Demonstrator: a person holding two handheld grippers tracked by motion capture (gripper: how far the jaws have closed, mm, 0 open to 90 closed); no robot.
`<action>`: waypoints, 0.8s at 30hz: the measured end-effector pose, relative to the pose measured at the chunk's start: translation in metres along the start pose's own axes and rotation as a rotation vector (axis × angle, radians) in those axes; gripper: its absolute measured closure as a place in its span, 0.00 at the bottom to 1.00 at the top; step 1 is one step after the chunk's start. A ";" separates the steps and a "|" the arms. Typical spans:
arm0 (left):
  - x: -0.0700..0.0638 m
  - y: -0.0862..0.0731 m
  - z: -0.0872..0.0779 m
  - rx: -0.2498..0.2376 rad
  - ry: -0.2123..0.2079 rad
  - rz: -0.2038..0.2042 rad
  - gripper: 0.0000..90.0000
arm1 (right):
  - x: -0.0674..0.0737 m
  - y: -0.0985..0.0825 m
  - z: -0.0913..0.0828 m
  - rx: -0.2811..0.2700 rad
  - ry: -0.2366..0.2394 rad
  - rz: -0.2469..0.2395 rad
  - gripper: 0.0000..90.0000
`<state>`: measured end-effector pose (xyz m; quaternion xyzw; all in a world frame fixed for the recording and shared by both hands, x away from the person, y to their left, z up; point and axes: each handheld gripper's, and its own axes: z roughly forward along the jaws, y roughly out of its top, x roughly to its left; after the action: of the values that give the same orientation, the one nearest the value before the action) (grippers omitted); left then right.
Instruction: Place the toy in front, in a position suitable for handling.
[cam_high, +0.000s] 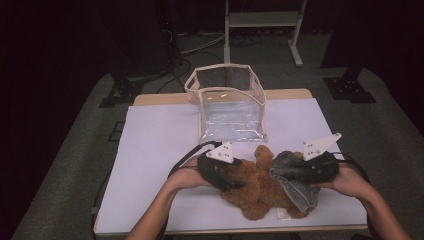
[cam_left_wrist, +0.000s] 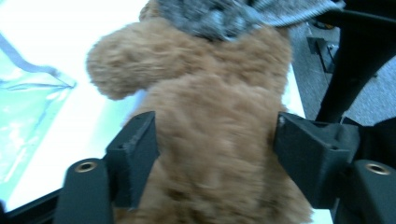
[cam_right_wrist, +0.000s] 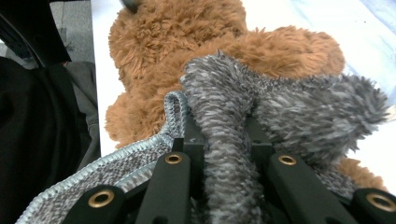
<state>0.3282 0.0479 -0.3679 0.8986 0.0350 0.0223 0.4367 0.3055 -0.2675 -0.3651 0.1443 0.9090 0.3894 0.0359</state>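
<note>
Brown plush bear (cam_high: 257, 187) lies flat on the surface (cam_high: 155, 165), near the front edge, right of centre. Long shaggy pile, rounded limbs, one stubby limb pointing to 12 o'clock toward the bag. Grey fuzzy garment (cam_high: 295, 185) is draped over the bear's 3 o'clock side: fluffy pile outside, flat knitted weave with a pale stitched rim and a small hanging loop, seen in the right gripper view.

Right gripper (cam_high: 300, 172), at 3 o'clock of the bear: jaws clenched on a fold of the grey garment (cam_right_wrist: 224, 140), fabric pinched tight between them.

Left gripper (cam_high: 232, 182), at 9 o'clock of the bear: jaws straddle the bear's body (cam_left_wrist: 215, 140), one either side. Pile brushes both, but whether they squeeze it I cannot tell.

Clear plastic bag (cam_high: 227, 100) at 12 o'clock of the bear, standing open near the far edge. Boxy shape, transparent crinkled walls, cream fabric trim along rim and seams. Nothing visible inside it. Near the bear, not touching.

Surface: pale lilac-white sheet over a light wooden top, wood showing at the far edge.

Room: dark, grey carpet floor (cam_high: 75, 165), black cables (cam_high: 182, 55) at 11 o'clock, a white metal frame (cam_high: 262, 22) at 12 o'clock, black stand feet (cam_high: 350, 87) at 2 o'clock.
</note>
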 end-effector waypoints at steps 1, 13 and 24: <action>0.002 0.000 0.001 0.015 -0.009 0.001 0.31 | 0.004 -0.001 0.000 -0.002 0.002 -0.005 0.84; 0.007 -0.002 0.017 0.080 -0.101 -0.041 0.39 | 0.015 -0.008 0.000 -0.029 0.011 -0.021 0.85; 0.001 0.003 -0.005 0.082 -0.068 0.017 0.74 | 0.016 -0.004 0.010 -0.083 0.039 -0.006 0.84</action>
<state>0.3293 0.0500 -0.3626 0.9164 0.0132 -0.0060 0.4001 0.2915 -0.2583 -0.3741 0.1323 0.8930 0.4295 0.0252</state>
